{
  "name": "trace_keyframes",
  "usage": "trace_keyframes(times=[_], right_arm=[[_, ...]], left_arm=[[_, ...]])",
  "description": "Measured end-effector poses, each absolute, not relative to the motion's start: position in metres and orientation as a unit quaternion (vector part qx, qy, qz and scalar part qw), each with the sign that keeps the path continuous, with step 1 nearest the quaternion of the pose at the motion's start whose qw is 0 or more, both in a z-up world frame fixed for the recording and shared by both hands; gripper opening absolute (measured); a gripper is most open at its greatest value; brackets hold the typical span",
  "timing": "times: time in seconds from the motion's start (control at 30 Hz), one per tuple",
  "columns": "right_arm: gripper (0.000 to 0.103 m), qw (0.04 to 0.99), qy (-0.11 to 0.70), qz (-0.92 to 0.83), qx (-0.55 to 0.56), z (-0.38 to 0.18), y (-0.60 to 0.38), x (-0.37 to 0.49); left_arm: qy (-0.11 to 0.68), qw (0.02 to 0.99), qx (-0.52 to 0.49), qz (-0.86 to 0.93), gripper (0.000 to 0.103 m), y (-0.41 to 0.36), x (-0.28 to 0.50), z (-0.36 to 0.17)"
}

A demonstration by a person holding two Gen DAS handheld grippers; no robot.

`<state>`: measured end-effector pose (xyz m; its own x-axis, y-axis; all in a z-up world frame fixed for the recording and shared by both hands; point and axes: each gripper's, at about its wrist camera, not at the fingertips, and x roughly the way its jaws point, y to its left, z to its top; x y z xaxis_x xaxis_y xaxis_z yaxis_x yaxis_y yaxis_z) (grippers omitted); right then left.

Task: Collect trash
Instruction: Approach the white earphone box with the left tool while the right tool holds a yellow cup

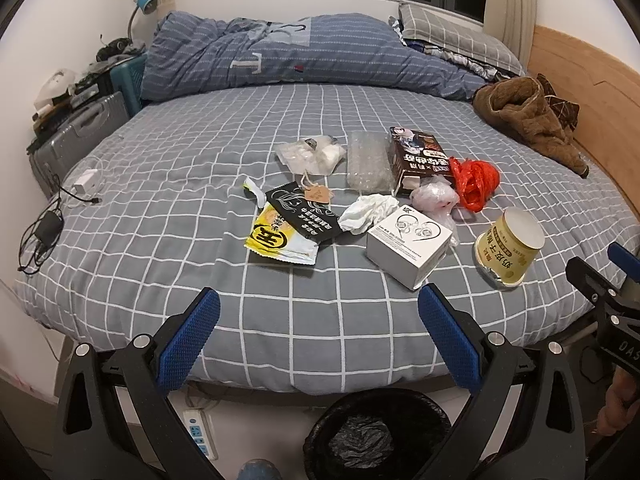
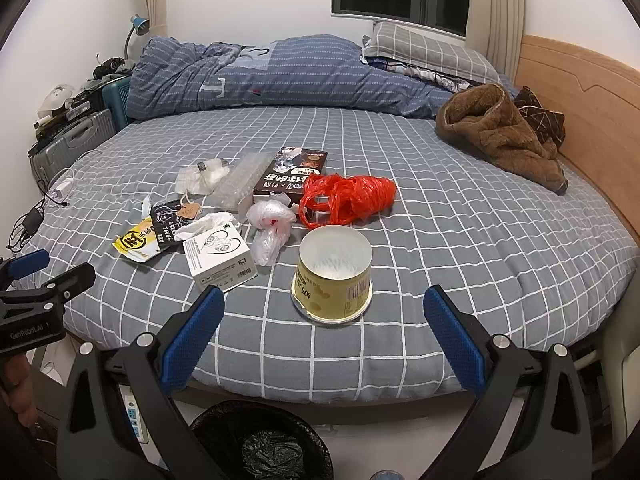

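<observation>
Trash: scattered in a loose cluster mid-bed on the grey white-checked bed sheet (image 1: 168,184), none collected yet by the look of it.
Nearest piece: squat yellow paper tub with white base up (image 2: 333,276), upside down at 12 o'clock just ahead of the right gripper (image 2: 325,322).
Next out: white square earphone box (image 1: 409,245), at 1 o'clock of the left gripper (image 1: 319,322); crumpled white tissue (image 1: 368,212) touching its far side.
Further out: yellow torn snack wrapper (image 1: 280,242) under a black printed sachet (image 1: 304,210) at 11 o'clock; red crumpled plastic bag (image 2: 346,196), clear knotted plastic bag (image 2: 270,216), dark printed carton (image 2: 292,174), clear bubble wrap (image 1: 368,162).
Bin: black-lined round trash bin (image 1: 376,432) on the floor at 6 o'clock, below the bed edge, between the two grippers.
Jaws: both sets spread wide, nothing between them.
Risk, tub: light and wide; likely to skid on the soft sheet or squash if pinched across the wall.
Risk, bags: thin film and tissue may slip free or drag neighbours along, dropping short of the bin.
Risk, not trash: white charger with cable (image 1: 84,184) at 10 o'clock and brown fleece garment (image 1: 528,120) at 2 o'clock could be swept up by mistake.
</observation>
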<state>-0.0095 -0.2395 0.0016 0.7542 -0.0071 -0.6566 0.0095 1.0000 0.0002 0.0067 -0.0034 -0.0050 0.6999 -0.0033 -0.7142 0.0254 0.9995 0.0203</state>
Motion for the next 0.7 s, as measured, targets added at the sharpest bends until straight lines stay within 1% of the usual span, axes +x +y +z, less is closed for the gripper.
trace_keyframes(times=[0.7], right_arm=[[0.096, 0.937, 0.35, 0.003, -0.009, 0.003, -0.229, 0.001]], left_arm=[[0.39, 0.921, 0.01, -0.006, 0.097, 0.001, 0.01, -0.005]])
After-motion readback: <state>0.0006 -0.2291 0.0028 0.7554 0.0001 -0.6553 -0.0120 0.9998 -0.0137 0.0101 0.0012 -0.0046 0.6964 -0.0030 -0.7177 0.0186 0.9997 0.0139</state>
